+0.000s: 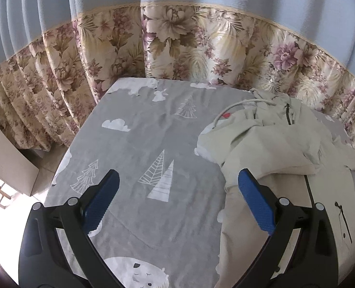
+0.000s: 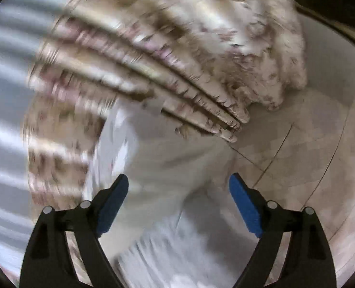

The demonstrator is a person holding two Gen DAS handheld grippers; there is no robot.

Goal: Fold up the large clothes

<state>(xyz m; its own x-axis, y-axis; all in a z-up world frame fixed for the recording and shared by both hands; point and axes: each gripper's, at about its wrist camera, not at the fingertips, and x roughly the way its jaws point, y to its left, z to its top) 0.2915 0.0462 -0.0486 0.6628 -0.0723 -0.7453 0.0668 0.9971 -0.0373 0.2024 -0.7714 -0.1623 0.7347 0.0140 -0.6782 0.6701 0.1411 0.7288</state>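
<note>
My left claw (image 1: 177, 182) hangs with its two blue pads (image 1: 100, 201) spread wide and nothing between them but the grey bedsheet (image 1: 139, 129) printed with white trees and clouds. Taking that sheet as my landmark: off its left edge I see a pale box-like piece of furniture (image 1: 11, 158), cut off by the round rim of my view, and past it a bright washed-out patch I cannot read. Along the sheet's far edge hangs the flowered curtain (image 1: 177, 45), blue-grey above. On the sheet's right part lies the cream jacket (image 1: 268, 139), bunched and partly doubled over itself, its dark zip and a white drawcord showing near the far end. My right-hand pad overlaps the jacket's near edge in the picture; whether it touches the cloth I cannot tell. The jacket's right side and lower hem run out of view, and a dark shape at the far right edge is too cropped to name.

My right claw (image 2: 178, 187) also stands wide apart, empty. Its view is heavily smeared: I make out streaked curtain folds (image 2: 153, 67) at left and top, pale blurred cloth (image 2: 158, 158) below them that may be the sheet or the jacket, and tiled floor (image 2: 297, 158) on the right.
</note>
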